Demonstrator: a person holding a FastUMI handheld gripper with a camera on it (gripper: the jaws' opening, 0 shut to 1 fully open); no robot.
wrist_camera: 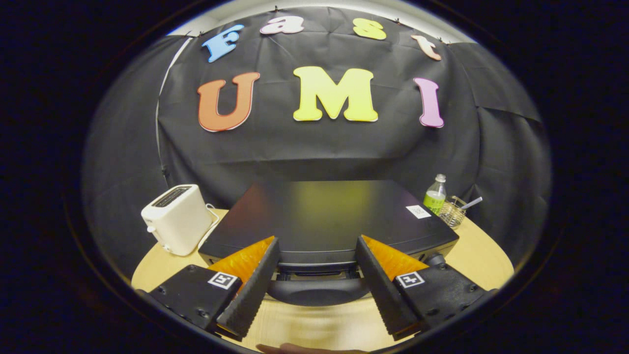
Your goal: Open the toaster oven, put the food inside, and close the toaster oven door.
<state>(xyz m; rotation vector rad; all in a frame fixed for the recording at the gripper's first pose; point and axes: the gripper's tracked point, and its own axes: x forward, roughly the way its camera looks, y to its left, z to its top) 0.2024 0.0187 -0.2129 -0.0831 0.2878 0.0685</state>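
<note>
A black toaster oven [324, 216] stands on the wooden table [481, 260], seen from above its flat top. Its curved black door handle [317, 291] juts out along the front, right between my two fingers. My gripper [317, 255] is open, its ribbed black fingers [255, 285] spread wide to either side of the handle and not pressing on it. The door looks closed. The food is hidden from me.
A white pop-up toaster [178, 219] with a cord sits to the left of the oven. Behind the oven's right corner stand a small green-labelled bottle [435, 195] and a wire basket [453, 211]. A bit of a hand [304, 349] shows at the table's near edge.
</note>
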